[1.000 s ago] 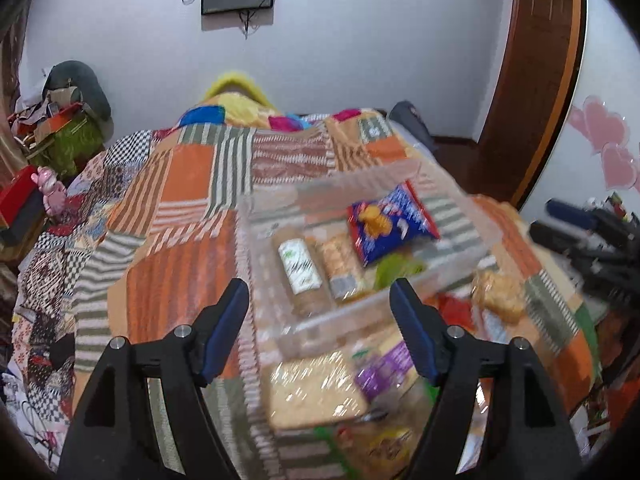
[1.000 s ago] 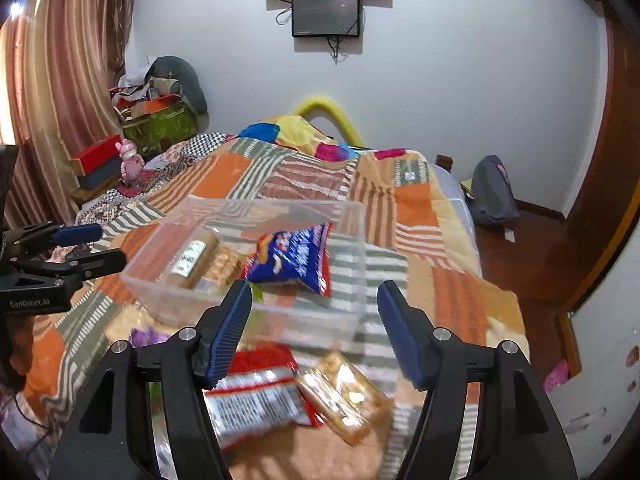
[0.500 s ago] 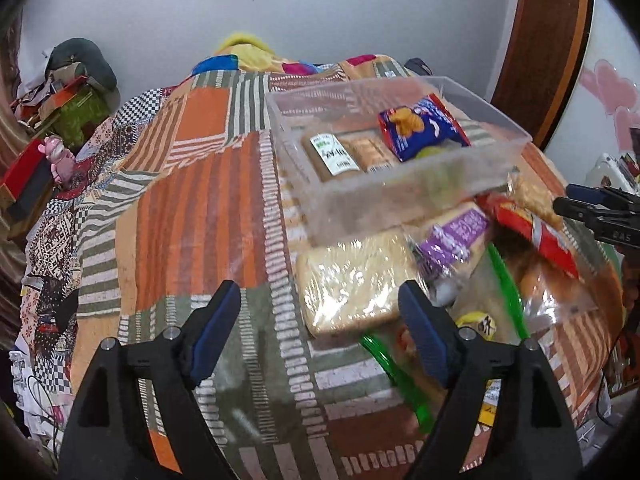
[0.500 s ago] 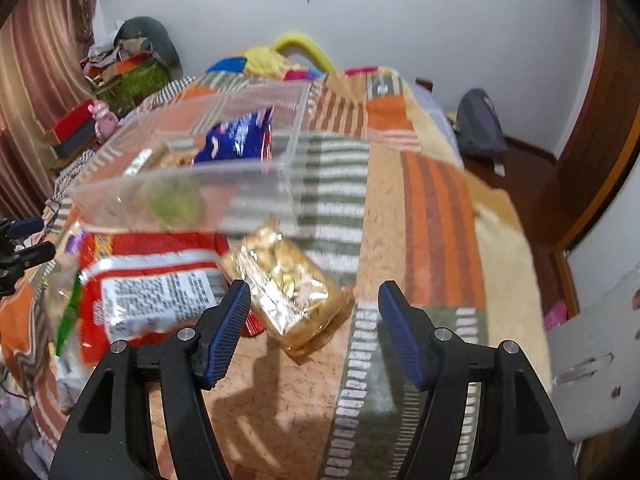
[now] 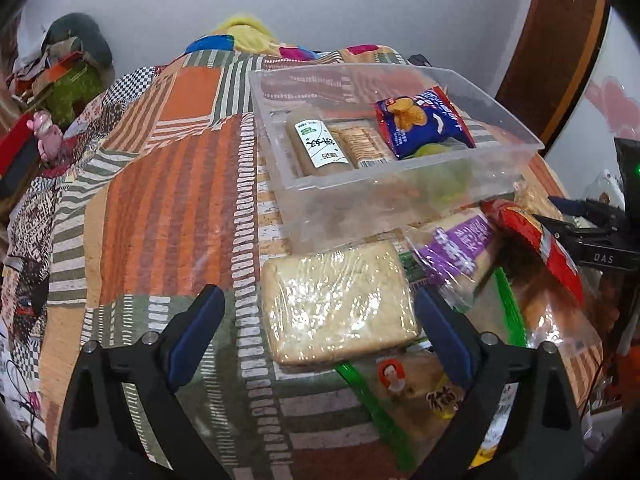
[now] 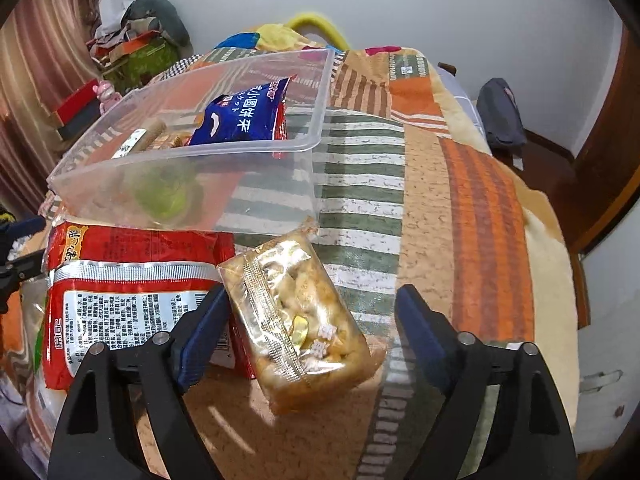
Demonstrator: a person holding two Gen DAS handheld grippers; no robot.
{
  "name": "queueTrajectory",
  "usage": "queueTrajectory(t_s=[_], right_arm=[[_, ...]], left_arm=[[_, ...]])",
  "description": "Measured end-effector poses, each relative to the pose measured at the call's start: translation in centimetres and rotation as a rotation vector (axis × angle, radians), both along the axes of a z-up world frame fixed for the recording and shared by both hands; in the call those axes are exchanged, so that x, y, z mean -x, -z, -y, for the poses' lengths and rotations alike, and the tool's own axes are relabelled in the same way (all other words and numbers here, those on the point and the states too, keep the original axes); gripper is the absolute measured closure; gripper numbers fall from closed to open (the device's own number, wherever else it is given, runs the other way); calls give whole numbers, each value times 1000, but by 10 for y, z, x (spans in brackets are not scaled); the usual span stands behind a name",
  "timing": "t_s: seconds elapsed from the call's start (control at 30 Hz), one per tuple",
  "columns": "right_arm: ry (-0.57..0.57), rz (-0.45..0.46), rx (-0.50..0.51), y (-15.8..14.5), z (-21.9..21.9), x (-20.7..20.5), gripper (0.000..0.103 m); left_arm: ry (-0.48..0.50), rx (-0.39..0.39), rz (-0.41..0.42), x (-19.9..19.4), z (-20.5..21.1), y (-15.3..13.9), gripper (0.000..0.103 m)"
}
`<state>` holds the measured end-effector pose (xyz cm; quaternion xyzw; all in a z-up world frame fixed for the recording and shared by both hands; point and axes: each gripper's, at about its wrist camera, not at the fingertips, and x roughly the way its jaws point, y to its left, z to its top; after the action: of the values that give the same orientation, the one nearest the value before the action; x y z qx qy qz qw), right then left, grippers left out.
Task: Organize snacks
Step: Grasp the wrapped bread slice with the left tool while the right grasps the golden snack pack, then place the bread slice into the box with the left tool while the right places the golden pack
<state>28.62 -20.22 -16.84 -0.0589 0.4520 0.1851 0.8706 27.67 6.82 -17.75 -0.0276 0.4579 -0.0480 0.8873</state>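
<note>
Left gripper [image 5: 318, 326] jaws opening around a wrapped cake [image 5: 338, 306]; right gripper [image 6: 310, 324] jaws opening around a biscuit packet [image 6: 298, 322]. Bare quilt [image 6: 460, 240] lies right of it.

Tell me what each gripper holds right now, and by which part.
Nothing held. Left gripper is opening around the wrapped bread; right gripper is opening around the clear snack pack, pads not pressing.

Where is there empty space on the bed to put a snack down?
The striped quilt lies bare left of the clear bin, and again right of the bin and the golden snack pack, toward the bed's edge. In front of the bin it is crowded: the wrapped cake, purple packet and red bag overlap.
</note>
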Motion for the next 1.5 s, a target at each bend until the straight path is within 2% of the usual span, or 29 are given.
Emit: queueTrajectory(t_s=[0.03, 0.1, 0.2, 0.37, 0.4, 0.43, 0.7, 0.9, 1.27, 1.5], right_arm=[[-2, -13, -23, 1, 2, 0, 39], [-2, -38, -45, 4, 5, 4, 49], [0, -24, -20, 5, 3, 14, 59], [6, 2, -9, 3, 5, 31, 61], [10, 9, -8, 2, 5, 35, 61], [14, 14, -10, 1, 6, 38, 61], [38, 44, -55, -12, 12, 44, 61], [48, 88, -80, -26, 12, 43, 61], [40, 195, -140, -64, 2, 43, 61], [27, 266, -182, -90, -11, 33, 61]], left_arm=[[-4, 4, -1, -1, 0, 1, 5], [-10, 11, -7, -4, 0, 4, 5], [-28, 33, -19, -8, -2, 8, 5], [-44, 66, -38, -12, -2, 15, 6], [-43, 71, -41, -12, -2, 16, 9], [-32, 82, -45, -13, -1, 17, 18], [-39, 47, -27, -4, -1, 9, 20], [-47, 4, 40, 9, -5, -14, 20], [-65, 52, 171, 18, -11, -74, 20], [-44, 65, 238, 3, 1, -104, 20]])
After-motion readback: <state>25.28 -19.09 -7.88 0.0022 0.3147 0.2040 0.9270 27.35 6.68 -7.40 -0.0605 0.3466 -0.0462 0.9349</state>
